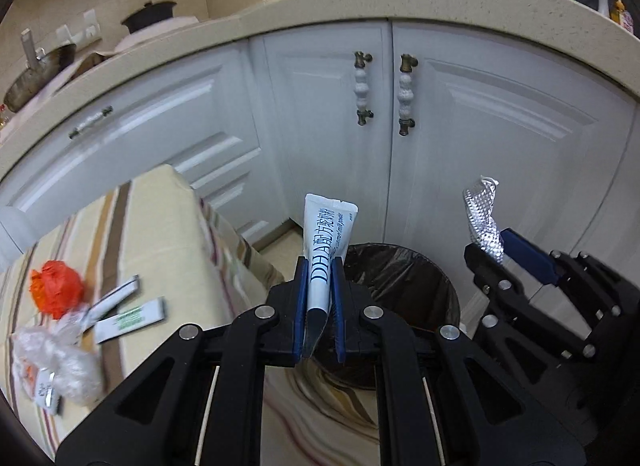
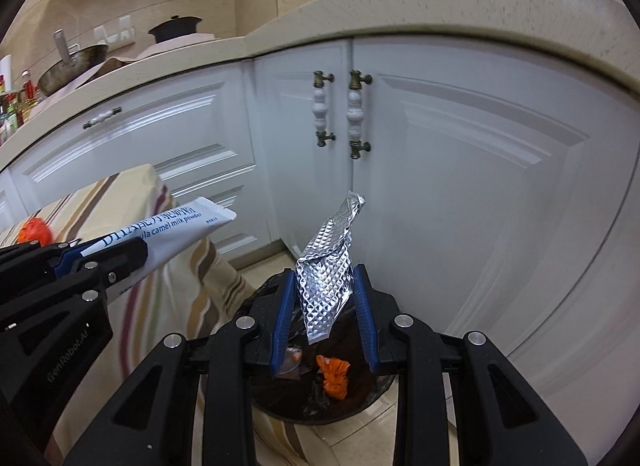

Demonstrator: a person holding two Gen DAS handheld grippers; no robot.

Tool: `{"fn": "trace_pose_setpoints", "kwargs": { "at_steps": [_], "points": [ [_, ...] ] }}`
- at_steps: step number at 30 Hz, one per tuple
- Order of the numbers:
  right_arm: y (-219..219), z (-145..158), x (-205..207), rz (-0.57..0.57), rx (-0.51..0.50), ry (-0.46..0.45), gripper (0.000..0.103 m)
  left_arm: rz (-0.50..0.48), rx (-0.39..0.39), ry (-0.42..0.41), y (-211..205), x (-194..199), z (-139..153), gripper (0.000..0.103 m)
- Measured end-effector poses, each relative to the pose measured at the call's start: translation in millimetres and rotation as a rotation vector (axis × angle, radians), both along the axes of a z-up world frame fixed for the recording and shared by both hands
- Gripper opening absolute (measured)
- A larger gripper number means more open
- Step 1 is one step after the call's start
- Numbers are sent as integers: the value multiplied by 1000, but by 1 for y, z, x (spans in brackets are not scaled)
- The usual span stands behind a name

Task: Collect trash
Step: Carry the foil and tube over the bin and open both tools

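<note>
Left wrist view: the left hand-held gripper (image 1: 319,290) points down and forward over the black-lined trash bin (image 1: 424,278), which stands on the floor close against the white cabinet doors (image 1: 332,137); the corner of the striped surface (image 1: 160,225) sits just left of the bin, so open room is a narrow pocket between cloth edge and cabinet. Its blue pads are clamped on a white sachet (image 1: 326,242) printed with dark lettering, which stands upright out of the jaws, lower end dark. To the right, the right hand-held gripper (image 1: 496,250) hangs beside it, apart, closed on a crumpled silver foil wrapper (image 1: 482,217). Left on the surface: an orange wad (image 1: 58,290), two flat white packets (image 1: 128,312) and a clear plastic bag (image 1: 60,358), all near each other, blurred. Right wrist view: the right hand-held gripper (image 2: 324,294) is directly above the trash bin (image 2: 372,394), tilted downward; the cabinet doors (image 2: 460,193) are near ahead, the draped edge of the surface (image 2: 132,193) to the left. The foil wrapper (image 2: 328,266), embossed in a diamond pattern and twisted at its top, is pinched between the pads, with its lower tip hanging over the bin opening. Inside the bin lies an orange scrap (image 2: 334,374). The left hand-held gripper (image 2: 116,258) enters from the left, holding the sachet (image 2: 176,231) slanted up to the right, over the surface's edge.
</note>
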State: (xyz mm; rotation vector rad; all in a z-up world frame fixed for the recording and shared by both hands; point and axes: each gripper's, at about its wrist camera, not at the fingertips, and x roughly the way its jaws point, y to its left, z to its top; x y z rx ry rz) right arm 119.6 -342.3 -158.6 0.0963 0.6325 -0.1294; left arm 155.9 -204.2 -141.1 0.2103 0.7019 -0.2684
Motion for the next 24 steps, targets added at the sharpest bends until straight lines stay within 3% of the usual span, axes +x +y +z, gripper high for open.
{"fn": "trace_pose_setpoints", "kwargs": {
  "at_steps": [4, 7, 10, 14, 24],
  "points": [
    [-13, -9, 16, -9, 11, 8, 30, 20, 19, 12, -14, 18, -9, 12],
    [-20, -17, 29, -7, 10, 14, 31, 52, 20, 36, -19, 33, -21, 19],
    [-25, -26, 40, -18, 5, 26, 48, 78, 20, 70, -21, 46, -34, 30],
    [-32, -32, 47, -34, 11, 39, 51, 89, 19, 85, -22, 57, -39, 44],
    [-23, -5, 32, -42, 10, 7, 52, 74, -62, 31, 2, 35, -1, 59]
  ]
}}
